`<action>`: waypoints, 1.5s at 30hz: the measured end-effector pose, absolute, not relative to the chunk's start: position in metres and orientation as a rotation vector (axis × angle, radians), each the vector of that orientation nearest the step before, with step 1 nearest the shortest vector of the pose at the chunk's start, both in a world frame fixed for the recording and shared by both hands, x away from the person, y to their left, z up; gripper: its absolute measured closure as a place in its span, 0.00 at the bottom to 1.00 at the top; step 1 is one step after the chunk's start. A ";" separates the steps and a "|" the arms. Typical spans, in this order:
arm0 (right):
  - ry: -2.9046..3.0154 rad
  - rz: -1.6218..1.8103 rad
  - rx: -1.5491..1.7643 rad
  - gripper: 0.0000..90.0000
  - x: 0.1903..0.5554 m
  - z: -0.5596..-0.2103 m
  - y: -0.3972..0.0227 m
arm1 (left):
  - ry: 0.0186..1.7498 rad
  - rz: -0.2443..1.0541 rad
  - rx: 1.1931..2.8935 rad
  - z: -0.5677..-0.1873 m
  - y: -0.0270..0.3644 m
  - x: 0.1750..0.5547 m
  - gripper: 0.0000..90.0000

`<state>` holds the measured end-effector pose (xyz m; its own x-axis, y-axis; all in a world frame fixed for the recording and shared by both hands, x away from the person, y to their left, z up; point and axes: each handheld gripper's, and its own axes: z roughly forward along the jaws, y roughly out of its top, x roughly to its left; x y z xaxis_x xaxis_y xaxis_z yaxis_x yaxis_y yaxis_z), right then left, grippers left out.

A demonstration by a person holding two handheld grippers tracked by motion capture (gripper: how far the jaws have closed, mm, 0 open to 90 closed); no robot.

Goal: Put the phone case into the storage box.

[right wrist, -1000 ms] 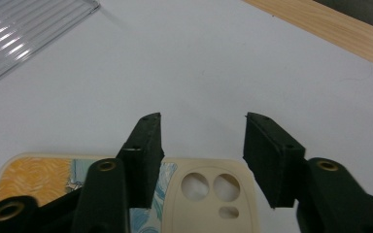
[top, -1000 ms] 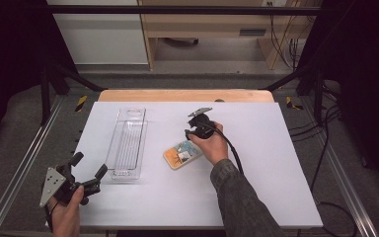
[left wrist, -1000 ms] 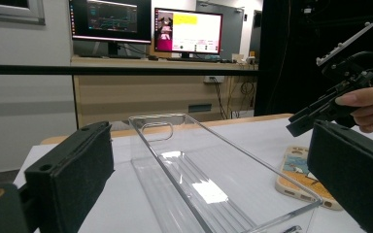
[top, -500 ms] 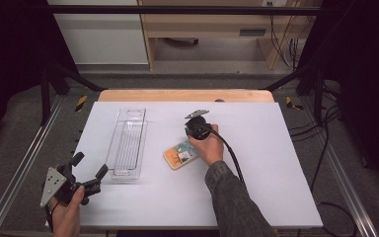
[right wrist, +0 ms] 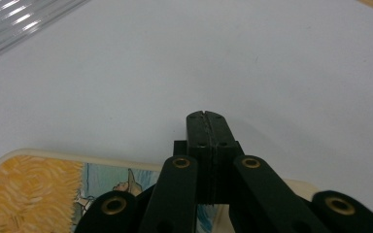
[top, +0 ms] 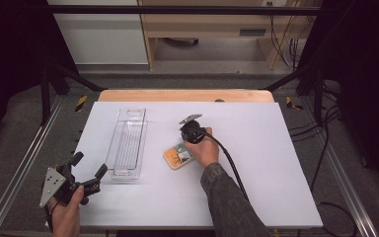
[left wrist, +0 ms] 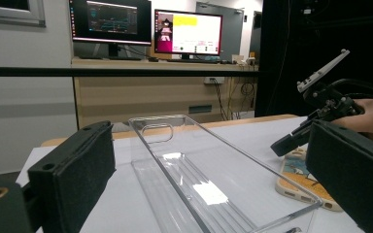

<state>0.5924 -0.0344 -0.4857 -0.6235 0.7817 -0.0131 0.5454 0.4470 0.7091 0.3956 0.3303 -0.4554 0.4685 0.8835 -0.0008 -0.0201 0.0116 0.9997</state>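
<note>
Phone case (top: 179, 157) under right tool (right wrist: 208, 121), jaws just shut.

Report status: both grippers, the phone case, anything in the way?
Right gripper jaws just closed, shut, empty, over the phone case. Left gripper open, idle at the tray. Nothing in the way.

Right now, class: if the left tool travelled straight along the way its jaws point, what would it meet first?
Most likely the clear plastic tray, lying directly ahead between the open jaws of the left tool; depth is hard to judge.
</note>
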 end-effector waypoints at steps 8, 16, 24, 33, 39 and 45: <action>2.385 0.940 1.122 1.00 0.592 -0.489 -0.033 | 0.830 0.849 1.382 -0.455 0.330 0.396 0.04; 2.407 0.922 1.123 1.00 0.589 -0.488 -0.034 | 0.832 0.847 1.377 -0.455 0.330 0.396 0.04; 2.423 0.915 1.125 1.00 0.585 -0.487 -0.036 | 0.836 0.849 1.374 -0.454 0.332 0.395 0.04; 2.464 0.917 1.144 1.00 0.570 -0.485 -0.041 | 0.833 0.846 1.377 -0.454 0.331 0.395 0.04; 2.489 0.910 1.148 1.00 0.558 -0.484 -0.045 | 0.830 0.843 1.379 -0.454 0.329 0.395 0.04; 2.526 0.894 1.131 1.00 0.539 -0.483 -0.050 | 0.828 0.842 1.384 -0.454 0.328 0.395 0.04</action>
<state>0.5389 -0.0496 -0.4830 -0.6747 0.7373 0.0350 0.5953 0.5155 0.6163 0.3947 0.3280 -0.4540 0.4749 0.8800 -0.0024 -0.0174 0.0121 0.9998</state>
